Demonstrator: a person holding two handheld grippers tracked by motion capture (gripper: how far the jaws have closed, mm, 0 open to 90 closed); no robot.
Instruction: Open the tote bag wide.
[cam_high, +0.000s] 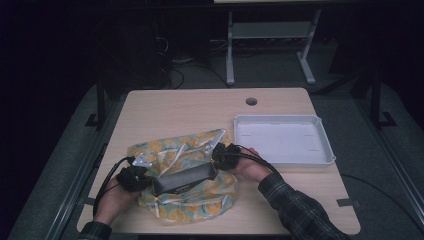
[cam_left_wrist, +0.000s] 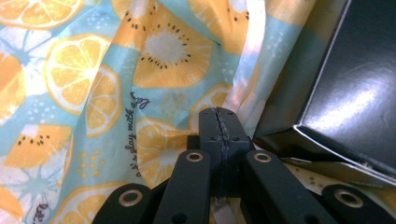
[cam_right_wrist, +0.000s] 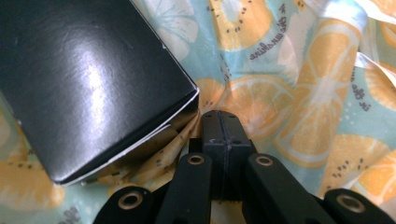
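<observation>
Flanking the box (cam_high: 184, 177) on the cloth (cam_high: 200, 200), both hands rest low on the surface (cam_high: 175, 107); left gripper (cam_left_wrist: 218, 122) and right gripper (cam_right_wrist: 220, 125) fingers pressed together, apparently pinching cloth.

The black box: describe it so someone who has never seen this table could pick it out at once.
On the light wooden table, look at the near half, left of the white tray, where a fruit-print cloth lies spread. The black box lies on that cloth, between the left gripper and the right gripper. It is the one long, glossy, dark thing against the orange and pale blue print.
</observation>
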